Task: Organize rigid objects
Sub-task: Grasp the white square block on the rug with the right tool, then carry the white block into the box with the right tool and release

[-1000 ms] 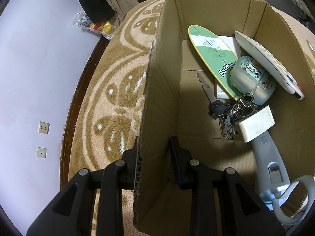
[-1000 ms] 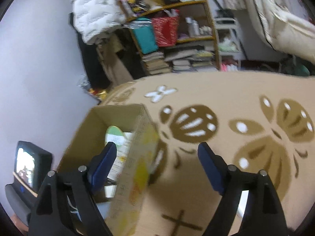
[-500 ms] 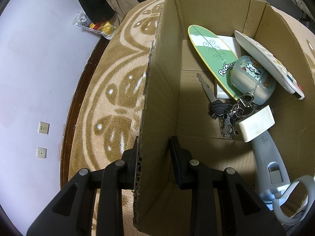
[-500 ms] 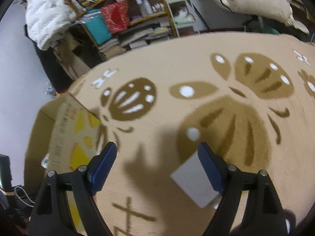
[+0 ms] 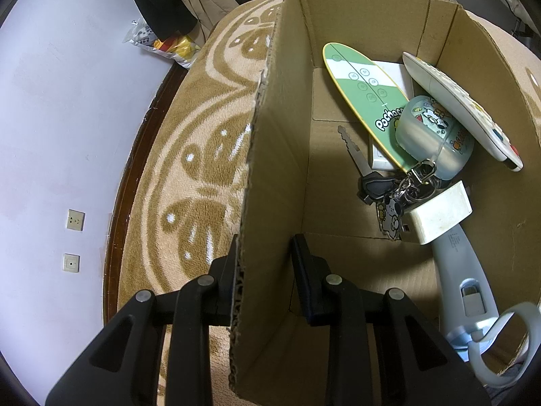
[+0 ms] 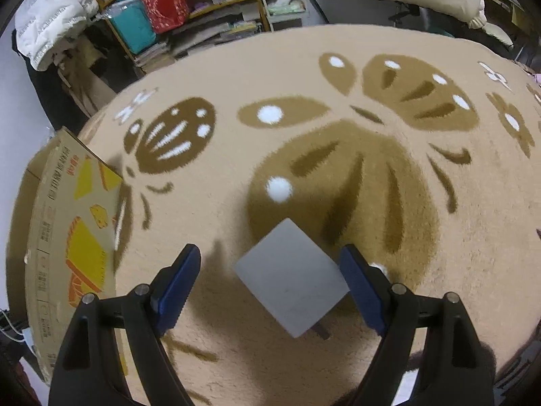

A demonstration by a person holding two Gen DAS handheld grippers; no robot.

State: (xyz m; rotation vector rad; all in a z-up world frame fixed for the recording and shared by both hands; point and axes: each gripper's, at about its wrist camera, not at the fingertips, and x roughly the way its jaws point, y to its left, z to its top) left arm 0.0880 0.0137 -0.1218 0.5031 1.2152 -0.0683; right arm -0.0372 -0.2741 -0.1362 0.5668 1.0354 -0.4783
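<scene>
Cardboard wall between my left pads: my left gripper is clenched on the near side of the box and has not budged, so the box stays steady and upright on the rug. Inside it, from twelve round to three o'clock of my left view, lie a green board, a white remote, a grey pouch, keys and a white charger.

What has changed is on my right. A second ago my right gripper looked at the box rim; it has since swung away and dropped over open rug, and a flat grey square now sits between my blue pads, its corner just beside the right one. My right jaws stand wide and released, touching nothing that I can see. The box has slid out to nine o'clock in that view.

I judge this the next pickup: the square must be gripped and carried to the box.
</scene>
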